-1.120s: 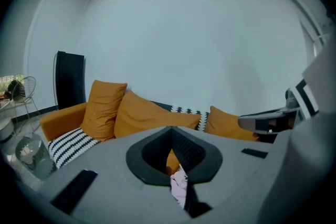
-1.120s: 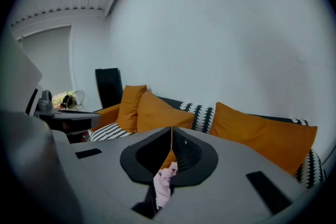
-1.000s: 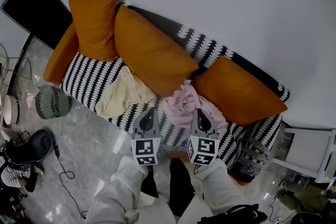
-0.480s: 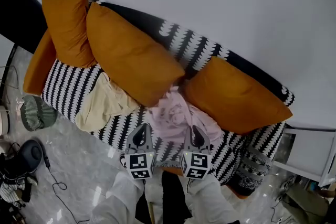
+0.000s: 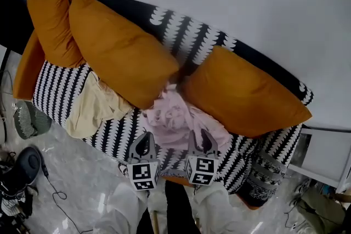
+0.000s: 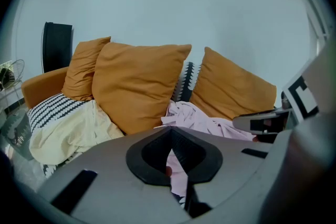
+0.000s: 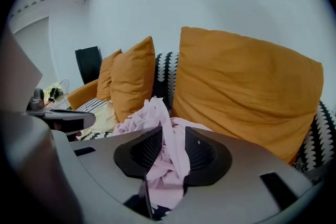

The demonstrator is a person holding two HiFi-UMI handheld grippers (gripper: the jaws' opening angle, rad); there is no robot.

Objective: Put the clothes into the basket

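clothes lie on the seat of the sofa [image 5: 57,90], whose cover has a black and white wavy pattern. the pink garment [image 5: 174,118] is thin, soft and much crumpled. it sits in a heap between two big orange cushions [image 5: 118,52], which are plump and square with a matte woven cloth. a cream garment [image 5: 93,109] lies to the left of it, loose and folded, and one edge hangs over the front of the seat. the floor [image 5: 82,172] in front is glossy stone with grey veins.

the right gripper [image 5: 202,138] is at the front edge of the pink heap. its ribbed dark jaws have just been opening and now stand apart. a standing fold of the pink cloth is between them, and the pads do not press on it. the left gripper [image 5: 145,140] is just beside the left edge of the same heap. its jaws meet at the tips, and i see no cloth pinched there, only pink cloth behind the narrow gap lower down.
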